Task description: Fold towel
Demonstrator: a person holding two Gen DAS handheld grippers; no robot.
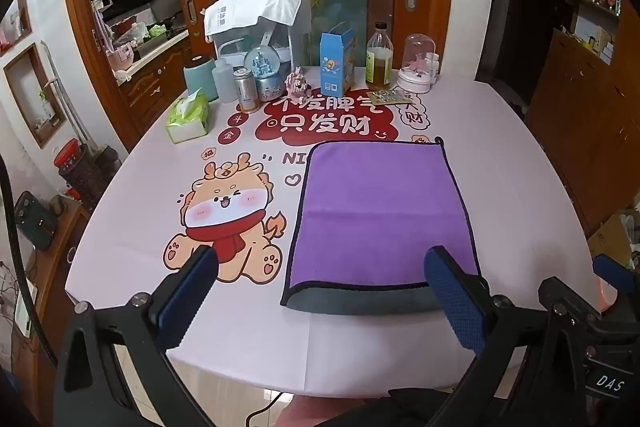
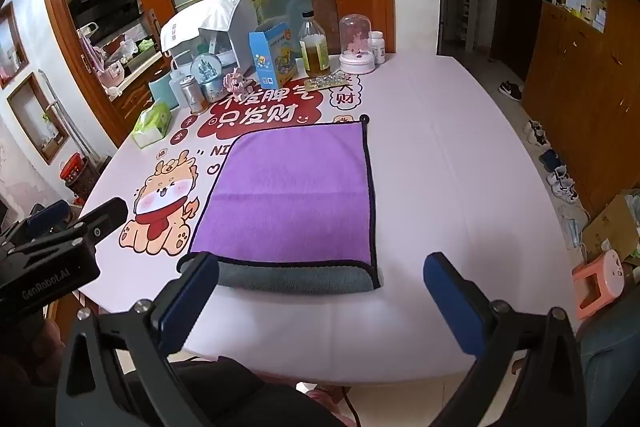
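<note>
Trouble I expect: both my left gripper [image 1: 320, 291] and right gripper [image 2: 320, 291] hang wide open, holding nothing, above the surface's [image 2: 460, 187] near edge. Pinching only the purple layer of the towel [image 2: 296, 195] could leave its grey layer behind, skewing the fold.

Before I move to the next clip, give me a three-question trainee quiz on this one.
1. True or false: the left gripper has its jaws shut on the purple towel.
2. The towel's grey underside shows along which edge? A) far B) near C) none
3. Fill in: the right gripper holds ____.

Key: 1 false, both grippers are open and hold nothing. 2 B, the near edge is turned up, showing grey. 3 nothing.
</note>
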